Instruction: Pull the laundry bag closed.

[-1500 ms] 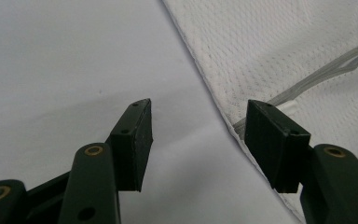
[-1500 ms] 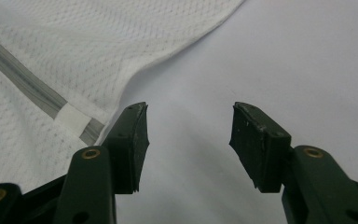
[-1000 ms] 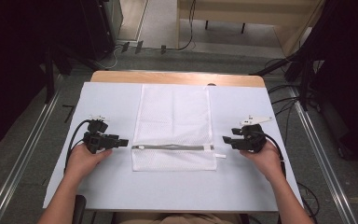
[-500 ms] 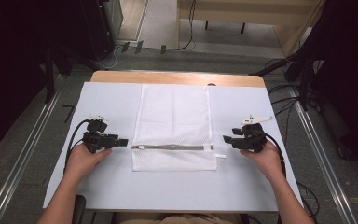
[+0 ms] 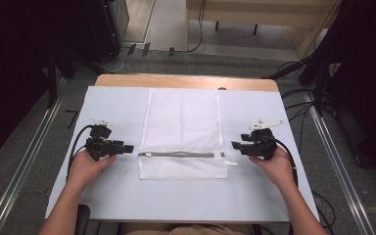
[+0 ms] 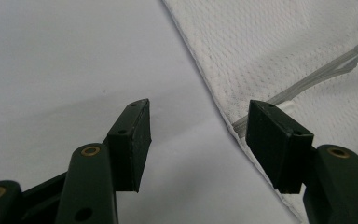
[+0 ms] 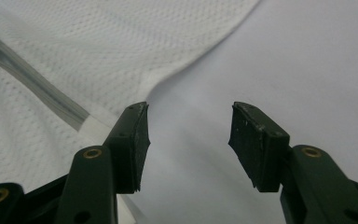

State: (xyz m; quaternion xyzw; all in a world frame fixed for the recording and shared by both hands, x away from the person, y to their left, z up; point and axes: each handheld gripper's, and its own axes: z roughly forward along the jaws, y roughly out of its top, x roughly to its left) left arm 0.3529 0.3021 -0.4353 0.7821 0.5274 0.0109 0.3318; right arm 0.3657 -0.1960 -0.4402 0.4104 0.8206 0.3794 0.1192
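Lying flat in the middle of the white table [image 5: 254, 196], a white mesh bag [image 5: 183, 132] has its grey zipper [image 5: 178, 154] running across near the person's side. The left gripper [image 5: 127, 148] sits just beside the zipper's left end, the right gripper [image 5: 236, 145] beside its right end. Both have their 2 jaws spread wide, holding nothing.
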